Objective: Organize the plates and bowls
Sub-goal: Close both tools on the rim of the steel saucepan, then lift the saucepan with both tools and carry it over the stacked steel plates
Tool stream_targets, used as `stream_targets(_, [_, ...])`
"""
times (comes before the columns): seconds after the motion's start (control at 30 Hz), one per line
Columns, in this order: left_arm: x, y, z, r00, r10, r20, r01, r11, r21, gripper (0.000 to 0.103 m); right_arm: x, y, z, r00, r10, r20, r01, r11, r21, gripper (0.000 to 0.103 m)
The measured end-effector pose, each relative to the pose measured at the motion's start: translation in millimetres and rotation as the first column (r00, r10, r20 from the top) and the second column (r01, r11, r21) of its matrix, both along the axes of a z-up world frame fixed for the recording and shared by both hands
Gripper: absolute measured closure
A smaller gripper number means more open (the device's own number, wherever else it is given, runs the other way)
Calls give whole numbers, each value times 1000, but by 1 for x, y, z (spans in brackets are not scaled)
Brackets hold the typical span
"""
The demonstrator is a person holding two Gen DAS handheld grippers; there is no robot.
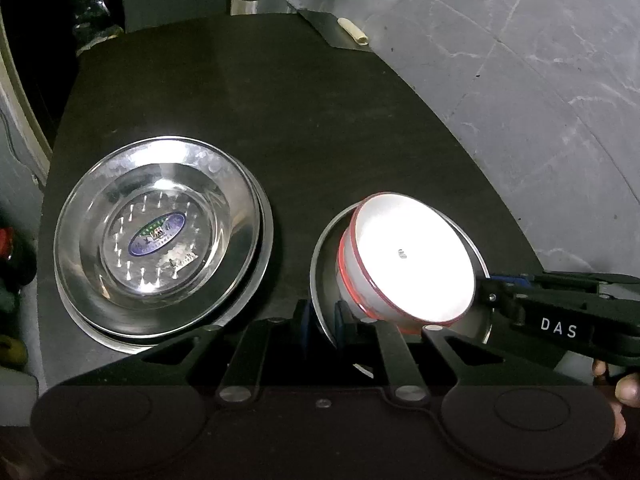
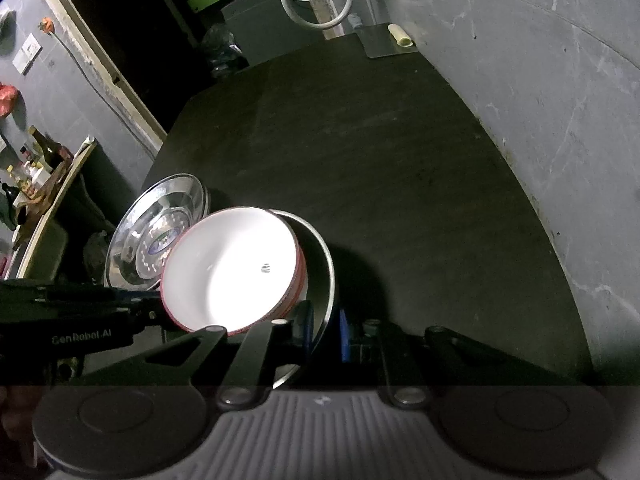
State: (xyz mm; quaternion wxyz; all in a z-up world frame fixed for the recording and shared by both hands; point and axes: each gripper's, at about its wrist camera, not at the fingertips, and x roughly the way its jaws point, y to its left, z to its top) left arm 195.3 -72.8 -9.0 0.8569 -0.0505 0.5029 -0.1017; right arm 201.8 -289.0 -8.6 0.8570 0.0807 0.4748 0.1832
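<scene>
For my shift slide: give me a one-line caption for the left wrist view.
Both hand-held grippers, left and right, clamp the steel plate's rim, tilted white bowl on it, beside stacked steel plates.

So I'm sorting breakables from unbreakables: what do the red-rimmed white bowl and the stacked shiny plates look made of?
The white bowl looks like glazed ceramic or melamine, I can't tell which: opaque, glossy white with a red rim line. The stacked plates look like polished stainless steel: mirror-bright, reflecting light spots, a label in the middle. The plate under the bowl seems to be the same metal.

Both grippers are black — left gripper (image 1: pixel 320 322) with blue pads, right gripper (image 2: pixel 326 334) lettered "DAS", silver screws.
</scene>
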Motion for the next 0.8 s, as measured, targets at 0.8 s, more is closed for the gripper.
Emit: stream_targets(0.8, [-6,30,33,993,66,97,-67,998,1,94,7,28,33,997,46,64,-48,998,32,88])
